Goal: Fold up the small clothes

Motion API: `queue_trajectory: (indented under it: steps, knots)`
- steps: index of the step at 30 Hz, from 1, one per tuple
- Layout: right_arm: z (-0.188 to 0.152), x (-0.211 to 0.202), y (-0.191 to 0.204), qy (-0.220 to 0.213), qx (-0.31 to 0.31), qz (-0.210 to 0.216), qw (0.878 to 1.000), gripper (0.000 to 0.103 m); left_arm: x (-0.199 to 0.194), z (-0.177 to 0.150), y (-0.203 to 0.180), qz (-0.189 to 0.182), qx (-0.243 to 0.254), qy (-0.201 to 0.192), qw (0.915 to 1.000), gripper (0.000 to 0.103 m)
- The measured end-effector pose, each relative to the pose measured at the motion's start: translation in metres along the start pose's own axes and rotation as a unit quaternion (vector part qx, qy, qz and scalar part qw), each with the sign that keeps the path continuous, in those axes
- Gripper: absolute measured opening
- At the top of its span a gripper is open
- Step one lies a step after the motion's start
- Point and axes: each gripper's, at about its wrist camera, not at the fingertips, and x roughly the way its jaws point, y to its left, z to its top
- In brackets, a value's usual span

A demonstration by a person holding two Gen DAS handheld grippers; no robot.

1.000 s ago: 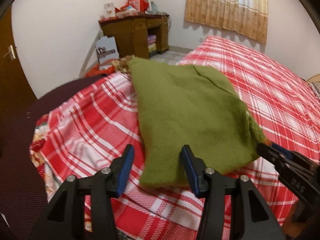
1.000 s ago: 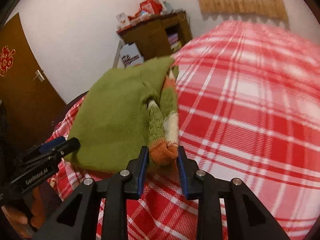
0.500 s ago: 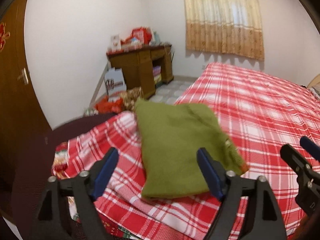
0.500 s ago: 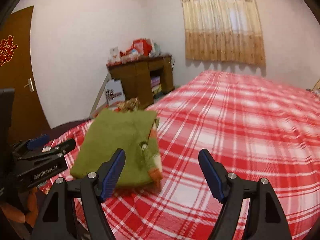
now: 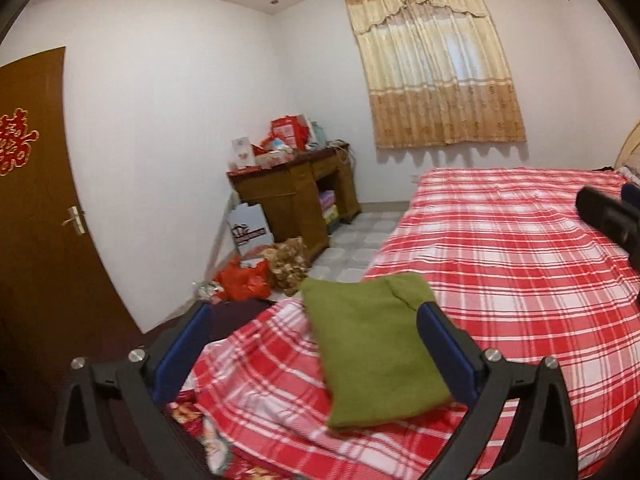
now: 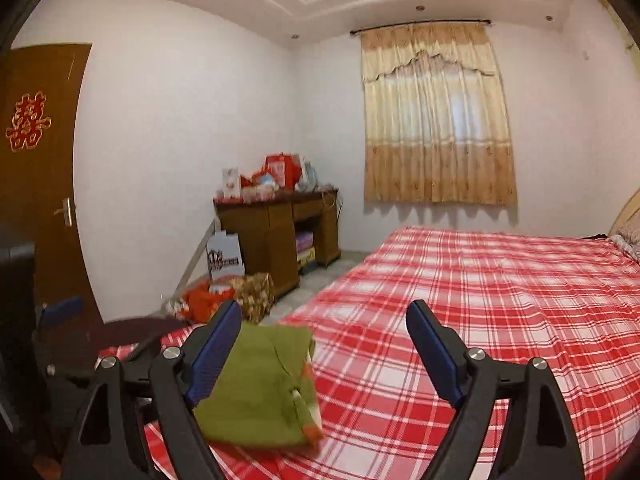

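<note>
A small green knitted garment (image 5: 376, 356) lies folded flat near the corner of the red plaid bed (image 5: 520, 264). In the right wrist view it (image 6: 260, 392) shows an orange and white cuff along its right edge. My left gripper (image 5: 316, 344) is open and empty, held above and back from the garment. My right gripper (image 6: 324, 344) is open and empty too, raised above the bed to the right of the garment. The right gripper's tip (image 5: 608, 212) shows at the right edge of the left wrist view.
A wooden desk (image 5: 296, 196) piled with red boxes stands by the far wall. Bags and a white box (image 5: 250, 232) lie on the floor beside it. A brown door (image 5: 36, 216) is at the left. A curtained window (image 5: 436, 60) is behind the bed.
Both grippers opened, let go of the garment's near edge and pulled up and back. The green garment stays folded on the bed corner.
</note>
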Motion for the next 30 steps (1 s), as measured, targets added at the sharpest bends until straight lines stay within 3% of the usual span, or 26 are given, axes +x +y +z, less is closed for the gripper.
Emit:
queue_trajectory:
  steps: [4,9,15,30]
  knots:
    - [-0.009,-0.012,0.008,-0.005,0.033,-0.005,0.999,0.089,-0.007,-0.004,0.02,-0.015,-0.028,0.012,0.9994,0.103]
    - [-0.017,-0.013,0.02,0.01,0.03,-0.012,0.999,0.089,-0.022,-0.008,0.035,-0.007,-0.059,-0.028,0.9979,0.103]
    - [-0.015,-0.019,0.029,0.0,0.017,-0.011,1.0,0.089,-0.03,-0.007,0.035,-0.005,-0.057,-0.043,0.9974,0.103]
    - [-0.023,-0.015,0.014,0.012,0.042,-0.016,0.999,0.09,-0.033,-0.013,0.02,-0.012,-0.046,-0.027,0.9985,0.103]
